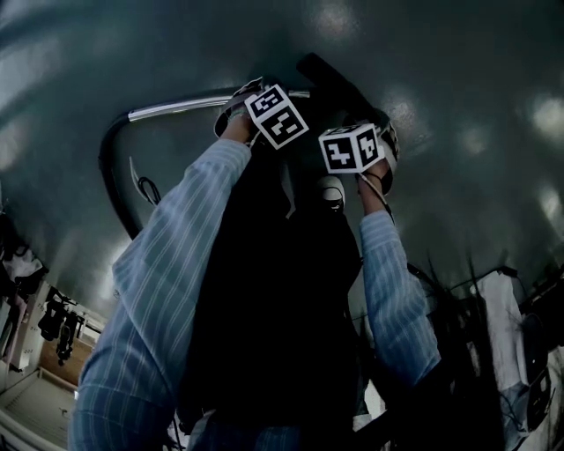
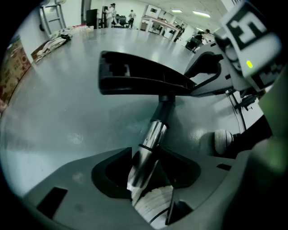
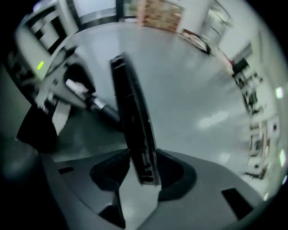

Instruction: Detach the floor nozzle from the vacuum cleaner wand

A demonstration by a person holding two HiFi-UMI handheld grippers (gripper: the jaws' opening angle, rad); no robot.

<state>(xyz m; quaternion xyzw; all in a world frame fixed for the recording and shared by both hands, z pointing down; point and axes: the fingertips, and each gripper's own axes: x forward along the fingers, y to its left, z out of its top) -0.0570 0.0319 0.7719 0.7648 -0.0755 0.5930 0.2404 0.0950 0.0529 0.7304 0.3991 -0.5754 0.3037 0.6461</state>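
Dim, fisheye-distorted views; ceiling-light glare on the floor (image 3: 216,119) beyond the right tongs (image 3: 144,179), motion blur there.

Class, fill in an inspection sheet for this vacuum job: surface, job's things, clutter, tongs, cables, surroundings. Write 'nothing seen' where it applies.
Surface: glossy grey floor.
Job's things: black nozzle still joined to the metal wand.
Clutter: a heap by the far wall.
Tongs: left tongs astride the wand, right tongs astride the nozzle's end; grip unclear on both.
Cables: nothing seen; only a black hose curving off the wand.
Surroundings: large hall, desks and people far back.
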